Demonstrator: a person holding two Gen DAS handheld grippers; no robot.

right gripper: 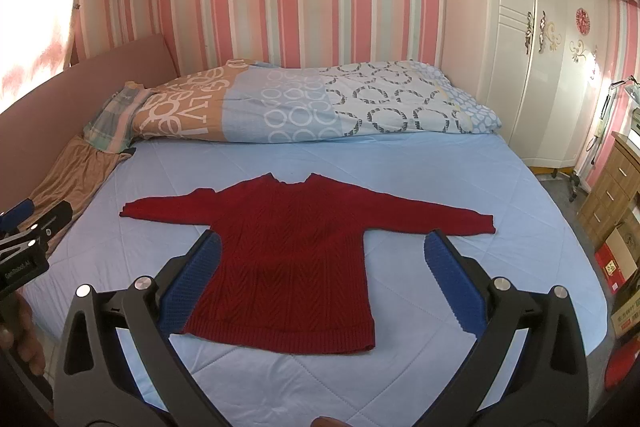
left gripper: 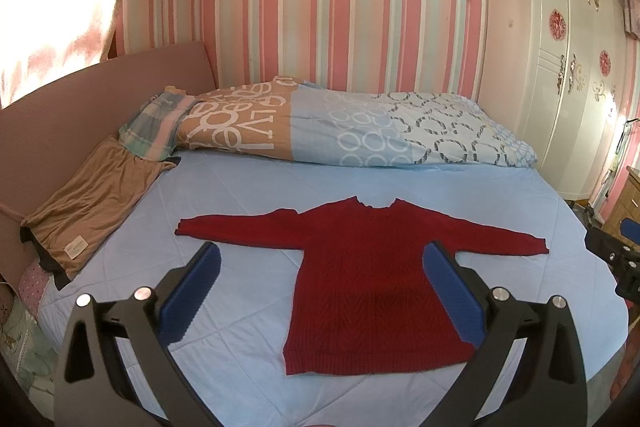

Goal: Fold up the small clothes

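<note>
Black two-finger left gripper with blue ribbed pads sits nearest the lens, jaws spread wide, nothing between them. Same for the right gripper: fully apart, empty, hovering above the bed. Neither touches cloth.

Dark red cable-knit small sweater lies flat on the light blue quilted bedspread, neck toward the wall, hem toward the cameras, both sleeves stretched straight out sideways. Likely spread that way so the sleeves can be folded in first; no fold made yet, so the task looks to be at its very start. In the left view the sweater body sits between the fingers; in the right view it sits left of centre, with the right sleeve cuff just beyond the right finger.

Brown thin fabric piece lies flat at the bed's left edge against the pink headboard, well apart from the sweater. Rolled patterned duvet in orange, blue and white is pushed to the far side by the striped wall, probably to free working space.

Containers: white wardrobe, doors closed, contents hidden. Cardboard boxes on the floor at right, contents not readable.
</note>
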